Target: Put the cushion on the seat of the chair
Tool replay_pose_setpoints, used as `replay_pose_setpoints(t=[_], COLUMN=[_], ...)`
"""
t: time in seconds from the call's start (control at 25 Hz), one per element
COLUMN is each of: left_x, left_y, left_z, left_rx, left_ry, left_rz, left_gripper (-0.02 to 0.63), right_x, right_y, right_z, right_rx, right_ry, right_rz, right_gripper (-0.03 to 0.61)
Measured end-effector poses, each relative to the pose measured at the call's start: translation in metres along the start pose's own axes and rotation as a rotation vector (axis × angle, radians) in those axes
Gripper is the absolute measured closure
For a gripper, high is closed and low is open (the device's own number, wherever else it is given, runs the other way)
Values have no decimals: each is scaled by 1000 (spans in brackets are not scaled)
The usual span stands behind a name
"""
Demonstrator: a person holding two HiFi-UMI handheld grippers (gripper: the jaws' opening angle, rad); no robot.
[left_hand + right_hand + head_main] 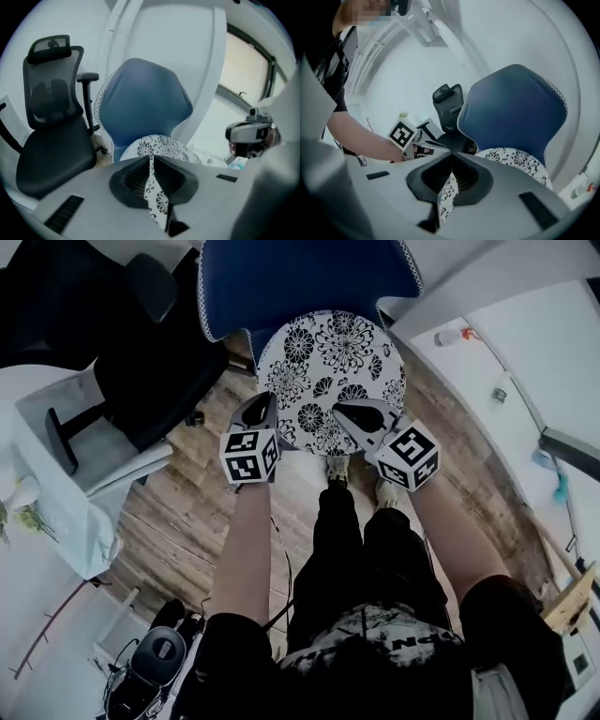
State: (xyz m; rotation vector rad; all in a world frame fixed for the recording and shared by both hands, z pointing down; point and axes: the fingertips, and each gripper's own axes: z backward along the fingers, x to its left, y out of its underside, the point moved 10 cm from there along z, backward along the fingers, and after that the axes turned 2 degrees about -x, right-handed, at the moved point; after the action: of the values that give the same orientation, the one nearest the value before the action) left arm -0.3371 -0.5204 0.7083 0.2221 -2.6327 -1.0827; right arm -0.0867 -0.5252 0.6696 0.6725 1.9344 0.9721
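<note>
A round cushion (pixel 333 367) with a black-and-white flower print hangs in the air in front of a blue chair (pixel 300 282). My left gripper (pixel 259 414) is shut on its near left edge and my right gripper (pixel 356 416) on its near right edge. In the left gripper view the printed fabric (pixel 157 201) is pinched between the jaws of the left gripper (pixel 151 161), with the blue chair (pixel 140 103) behind it. The right gripper view shows the cushion's edge (pixel 446 197) clamped in the right gripper (pixel 452 159), the cushion (pixel 515 159) spreading toward the chair back (pixel 515 108).
A black office chair (pixel 141 362) stands left of the blue chair. A white table (pixel 56 474) is at the left and a white desk (pixel 544 362) at the right. The person's legs and feet (pixel 361 521) stand on the wood floor. A dark appliance (pixel 155 652) sits bottom left.
</note>
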Motion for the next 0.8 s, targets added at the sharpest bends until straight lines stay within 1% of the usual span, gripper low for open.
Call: replay_pose_setpoints(t=[0.08, 0.28, 0.44, 0.6, 0.8], left_x=[-11, -39, -69, -99, -119], left_y=[-18, -63, -98, -124, -156], left_z=[17, 57, 85, 117, 147], left_rx=[-51, -174, -257, -298, -338], left_ry=[29, 106, 168, 223, 255], left_rz=[5, 9, -30, -45, -89], left_gripper=[598, 600, 600, 600, 600], right_x=[7, 23, 33, 50, 69], right_y=[-14, -52, -87, -122, -165], right_z=[11, 36, 55, 81, 102], right_rx=[-6, -25, -49, -98, -140], right_ry=[0, 12, 21, 2, 8], right_rz=[21, 67, 105, 67, 109], right_gripper=[560, 560, 560, 560, 560])
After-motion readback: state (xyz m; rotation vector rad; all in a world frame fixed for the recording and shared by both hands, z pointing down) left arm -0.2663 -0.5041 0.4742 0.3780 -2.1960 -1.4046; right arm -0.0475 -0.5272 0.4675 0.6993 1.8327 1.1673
